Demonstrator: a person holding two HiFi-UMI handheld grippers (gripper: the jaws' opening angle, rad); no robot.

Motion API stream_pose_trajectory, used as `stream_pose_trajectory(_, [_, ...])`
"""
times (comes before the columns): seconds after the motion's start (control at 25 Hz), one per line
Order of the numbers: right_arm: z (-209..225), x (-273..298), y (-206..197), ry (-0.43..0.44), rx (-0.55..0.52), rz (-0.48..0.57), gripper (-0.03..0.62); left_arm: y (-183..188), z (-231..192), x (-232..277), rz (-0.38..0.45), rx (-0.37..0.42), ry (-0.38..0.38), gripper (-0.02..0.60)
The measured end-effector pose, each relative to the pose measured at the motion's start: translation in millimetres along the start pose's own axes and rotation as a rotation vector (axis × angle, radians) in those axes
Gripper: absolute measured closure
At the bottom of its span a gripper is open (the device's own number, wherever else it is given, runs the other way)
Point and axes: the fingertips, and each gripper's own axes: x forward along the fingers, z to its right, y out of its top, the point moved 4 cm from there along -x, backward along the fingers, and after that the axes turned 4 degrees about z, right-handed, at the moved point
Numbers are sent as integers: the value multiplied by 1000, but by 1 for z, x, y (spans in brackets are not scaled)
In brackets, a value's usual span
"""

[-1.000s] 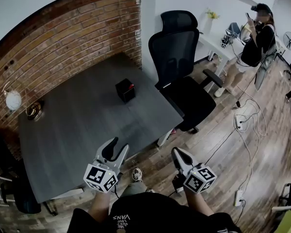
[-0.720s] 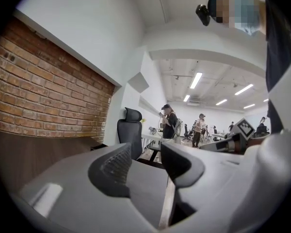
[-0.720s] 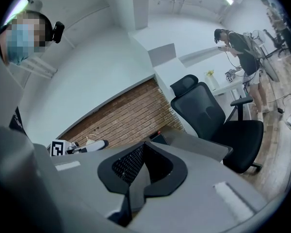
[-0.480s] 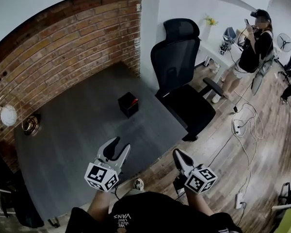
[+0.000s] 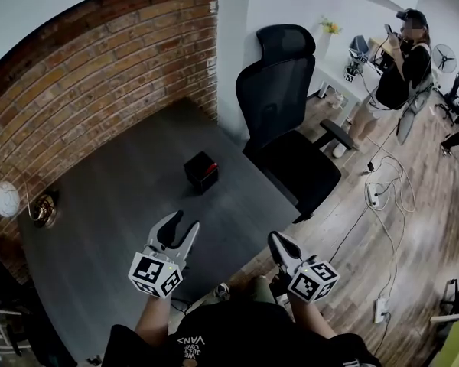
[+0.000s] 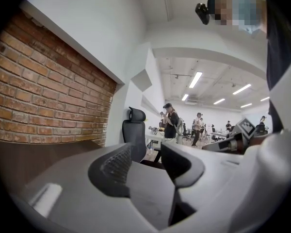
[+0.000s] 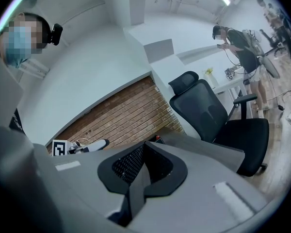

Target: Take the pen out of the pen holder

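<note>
A small black pen holder [image 5: 201,172] stands on the dark grey table [image 5: 107,205], toward its far right part; something red shows at its top, and I cannot make out a pen as such. My left gripper [image 5: 177,231] hovers over the table's near edge, well short of the holder, its jaws open and empty [image 6: 145,161]. My right gripper [image 5: 278,244] is held off the table's right side above the wooden floor, jaws shut on nothing [image 7: 144,161]. In the right gripper view the holder [image 7: 157,139] is only a small dark shape just past the jaws.
A black office chair [image 5: 287,113] stands at the table's right corner. A brick wall [image 5: 99,67] runs behind the table, with a round lamp [image 5: 6,199] at its far left. A person [image 5: 402,60] stands by a white desk [image 5: 344,71]. Cables [image 5: 382,197] lie on the floor.
The view has shifted forward and the table sits nearer. Both grippers keep the same pose, left open and right shut. The pen holder has not moved on the table.
</note>
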Motion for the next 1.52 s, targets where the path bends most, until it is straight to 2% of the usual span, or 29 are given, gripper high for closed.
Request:
stream_pose_trajectory(0.28, [34, 23, 11, 27, 26, -13, 594, -15, -16, 36, -47, 16, 56, 377])
stream_pose_trajectory(0.56, [62, 64, 32, 119, 33, -82, 594, -15, -29, 71, -74, 45, 149, 378])
stream_pose_trajectory(0.76, [75, 84, 38, 182, 32, -131, 594, -15, -35, 92, -98, 83, 188, 377])
stream_pose_trajectory(1.04, [96, 96, 46, 218, 44, -166, 594, -21, -44, 127, -152, 122, 205, 377])
stream_pose_trajectory(1.52, [134, 99, 58, 201, 60, -189, 594, -61, -62, 174, -301, 144, 214, 377])
